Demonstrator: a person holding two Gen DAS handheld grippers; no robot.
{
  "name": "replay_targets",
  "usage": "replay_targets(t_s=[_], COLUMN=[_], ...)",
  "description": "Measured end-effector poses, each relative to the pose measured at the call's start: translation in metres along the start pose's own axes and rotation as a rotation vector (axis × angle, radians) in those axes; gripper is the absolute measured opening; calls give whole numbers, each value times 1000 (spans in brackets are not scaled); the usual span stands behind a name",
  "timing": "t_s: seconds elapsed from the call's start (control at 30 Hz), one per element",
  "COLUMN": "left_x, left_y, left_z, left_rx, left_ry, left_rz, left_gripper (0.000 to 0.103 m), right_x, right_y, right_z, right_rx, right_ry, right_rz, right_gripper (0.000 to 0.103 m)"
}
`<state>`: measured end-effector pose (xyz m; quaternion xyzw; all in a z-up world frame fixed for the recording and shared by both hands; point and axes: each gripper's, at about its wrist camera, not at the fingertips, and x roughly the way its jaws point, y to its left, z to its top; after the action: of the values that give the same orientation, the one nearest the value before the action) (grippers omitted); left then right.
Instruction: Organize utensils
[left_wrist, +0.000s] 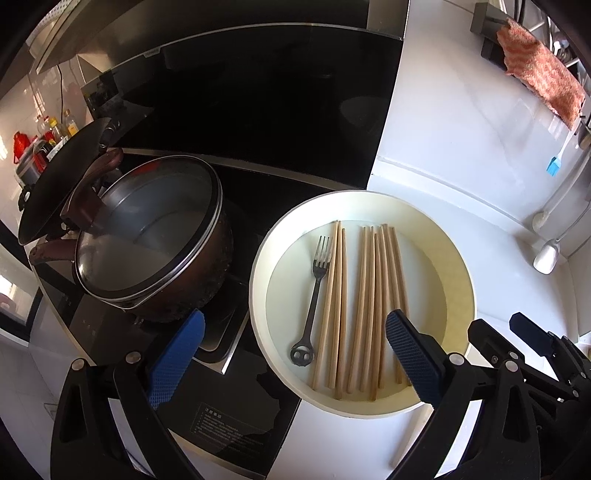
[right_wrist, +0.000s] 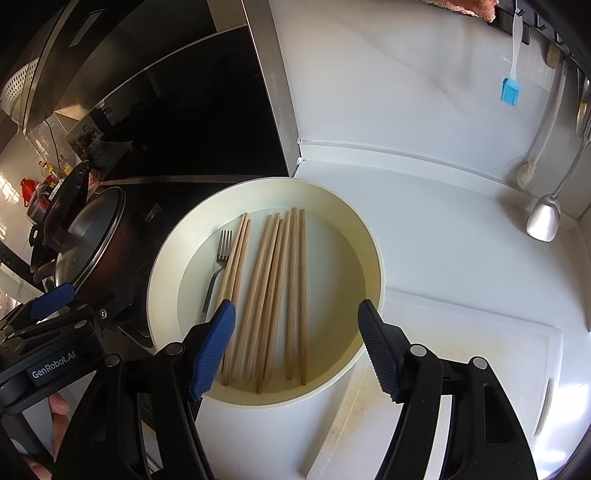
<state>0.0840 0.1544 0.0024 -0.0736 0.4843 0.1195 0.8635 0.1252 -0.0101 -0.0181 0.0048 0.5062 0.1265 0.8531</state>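
Observation:
A cream round basin (left_wrist: 458, 266) (right_wrist: 369, 236) sits on the white counter. Inside it lie several wooden chopsticks (left_wrist: 373, 302) (right_wrist: 273, 291) side by side and a metal fork (left_wrist: 314, 291) (right_wrist: 216, 273) at their left. My left gripper (left_wrist: 291, 354) hovers open over the basin's near left rim, with nothing between its blue pads. My right gripper (right_wrist: 295, 350) hangs open above the near ends of the chopsticks, apart from them. The right gripper's fingers (left_wrist: 532, 332) show at the lower right of the left wrist view. The left gripper (right_wrist: 51, 299) shows at the left of the right wrist view.
A brown pot with a glass lid (left_wrist: 155, 236) (right_wrist: 92, 243) stands on the black cooktop just left of the basin. A white cutting board (right_wrist: 461, 369) lies right of the basin. A blue brush (right_wrist: 511, 88), a ladle (right_wrist: 543, 218) and a cloth (left_wrist: 539, 81) hang on the wall.

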Motion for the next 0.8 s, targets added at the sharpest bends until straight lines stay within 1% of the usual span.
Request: replay_targets(t_s=[0.2, 0.8], left_x=[2, 5], left_y=[1, 3], left_z=[1, -1], left_rx=[6, 10], left_ry=[14, 28], left_rz=[18, -8], left_gripper=[97, 97], right_x=[0, 2], right_y=[0, 6], right_z=[0, 2], right_rx=[-1, -16], right_ry=[1, 12], right_rz=[0, 1], right_gripper=[66, 66])
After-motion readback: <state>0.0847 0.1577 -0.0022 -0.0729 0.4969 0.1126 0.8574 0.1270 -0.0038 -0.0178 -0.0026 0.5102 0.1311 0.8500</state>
